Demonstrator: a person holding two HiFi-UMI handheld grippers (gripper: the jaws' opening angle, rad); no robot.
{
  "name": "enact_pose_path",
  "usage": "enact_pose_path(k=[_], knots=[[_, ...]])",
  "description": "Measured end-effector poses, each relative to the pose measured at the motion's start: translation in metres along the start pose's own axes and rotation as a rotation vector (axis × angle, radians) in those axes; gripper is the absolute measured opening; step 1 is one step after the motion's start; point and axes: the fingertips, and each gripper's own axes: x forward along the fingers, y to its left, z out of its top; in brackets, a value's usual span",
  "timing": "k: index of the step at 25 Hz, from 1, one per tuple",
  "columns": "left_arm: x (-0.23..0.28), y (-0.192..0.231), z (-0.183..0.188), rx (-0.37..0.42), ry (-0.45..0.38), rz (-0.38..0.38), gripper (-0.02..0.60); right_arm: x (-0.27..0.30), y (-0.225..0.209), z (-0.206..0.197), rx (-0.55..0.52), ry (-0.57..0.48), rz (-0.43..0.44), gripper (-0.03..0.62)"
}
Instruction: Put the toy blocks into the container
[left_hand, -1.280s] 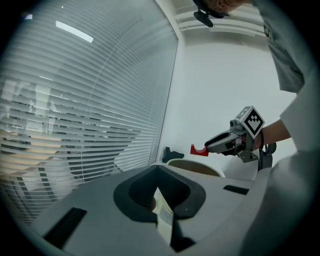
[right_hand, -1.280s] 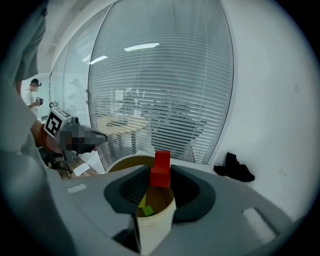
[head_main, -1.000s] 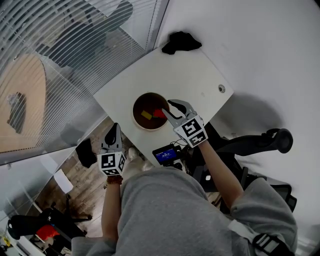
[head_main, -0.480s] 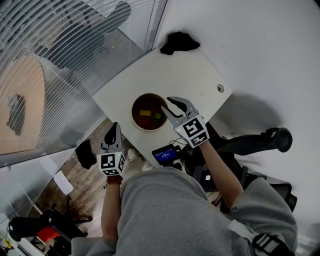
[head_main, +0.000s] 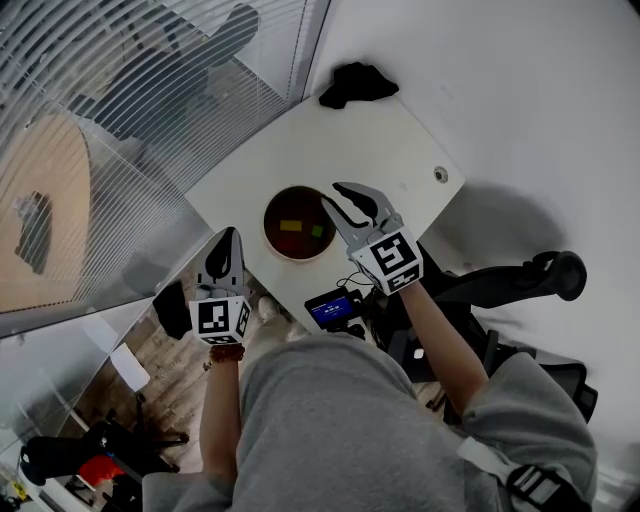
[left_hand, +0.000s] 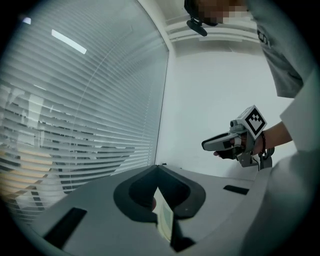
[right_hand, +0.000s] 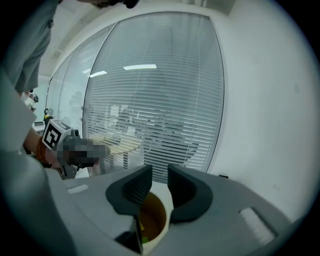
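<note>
- The white table (head_main: 400, 140) fills the middle of the head view, and no block shows on its bare top. I judge the drop to be done, so the good move is to lift clear and look the table over before reaching again.
- The round brown container (head_main: 268, 225) sits near the table's lower-left edge. Keep the jaws off its rim on the way up so it does not shift.
- The right gripper (head_main: 331, 196) hangs over the container's right rim and points toward the upper left, with the forearm running down to the lower right. Its jaws stand a little apart, have just been closing, and have nothing between them.
- The left gripper (head_main: 229, 236) is held off the table at lower left, pointing up the frame, with its jaws together and empty.
- A yellow block (head_main: 290, 226) and a green block (head_main: 317, 231) lie on the container's floor, just beside each other.
</note>
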Motion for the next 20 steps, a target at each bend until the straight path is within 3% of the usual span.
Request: enact_pose_path(k=[3, 8, 16, 20], knots=[[0.006, -0.005, 0.027, 0.044, -0.053, 0.002, 0.008, -0.004, -0.005, 0.014, 0.007, -0.052, -0.05, 0.092], [0.014, -0.014, 0.064, 0.137, -0.128, 0.032, 0.008, -0.012, -0.018, 0.031, -0.013, -0.106, -0.205, 0.084], [0.021, -0.027, 0.064, 0.126, -0.129, 0.012, 0.008, -0.018, -0.027, 0.014, 0.015, -0.049, -0.318, 0.041], [0.021, -0.027, 0.056, 0.114, -0.115, 0.014, 0.008, -0.021, -0.026, 0.002, 0.023, -0.016, -0.329, 0.017]])
